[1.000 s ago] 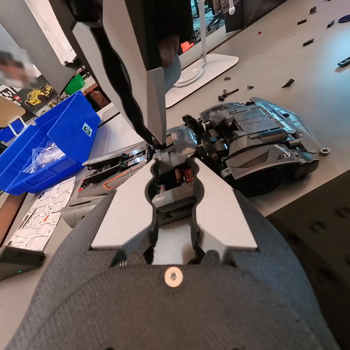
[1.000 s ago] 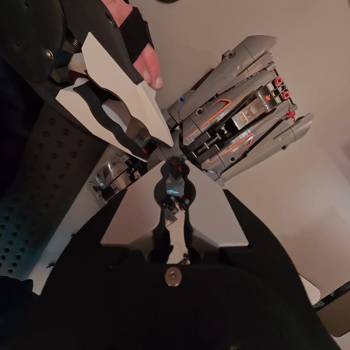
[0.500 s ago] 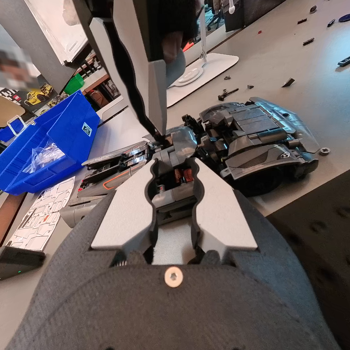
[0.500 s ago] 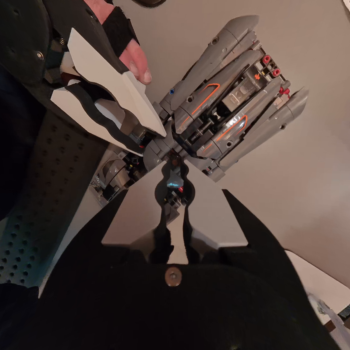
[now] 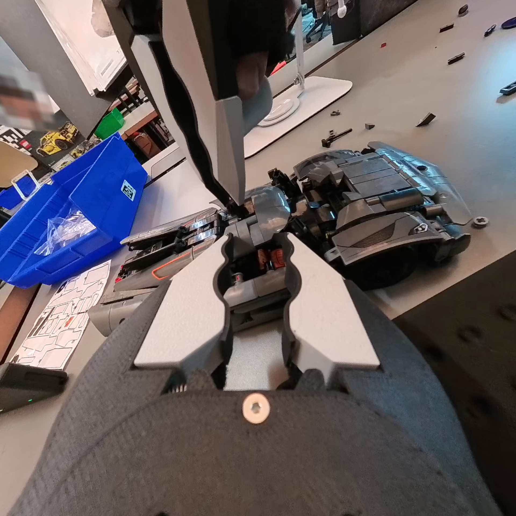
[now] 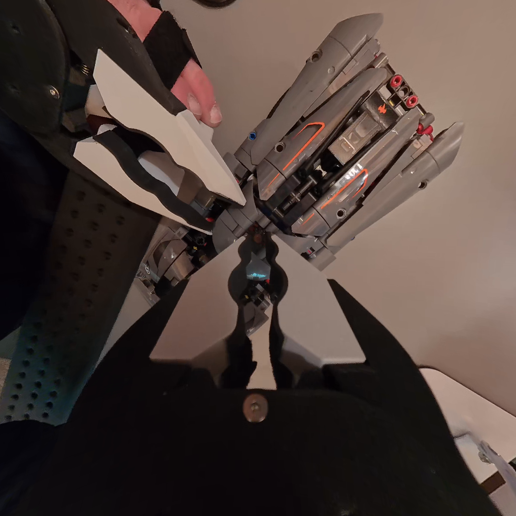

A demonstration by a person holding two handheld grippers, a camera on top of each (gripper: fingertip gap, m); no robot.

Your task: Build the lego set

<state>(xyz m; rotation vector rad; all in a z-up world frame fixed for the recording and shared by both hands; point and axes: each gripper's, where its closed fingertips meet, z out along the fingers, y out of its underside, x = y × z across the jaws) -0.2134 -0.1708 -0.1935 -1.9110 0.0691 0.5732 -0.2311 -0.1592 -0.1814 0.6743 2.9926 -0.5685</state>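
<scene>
Model: grey lego car [image 5: 371,223] lies on the table [image 5: 460,117], its tail section [image 6: 349,150] hinged outward.
Left gripper [image 5: 257,251]: clamps the mid-body.
Right gripper [image 6: 258,245]: nearly closed on a small joint part (grip unclear).
Risk: twisting could pop the hinge joint apart.

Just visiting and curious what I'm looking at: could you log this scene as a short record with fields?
Model: grey lego car, partly built, on a pale table
Left tongs: closed on the car's middle section
Right tongs: tips down on the car's top, grip unclear
Bin: blue bin holding clear bags
Paper: printed sheet beside the bin
Loose parts: small dark pieces behind the car
</scene>
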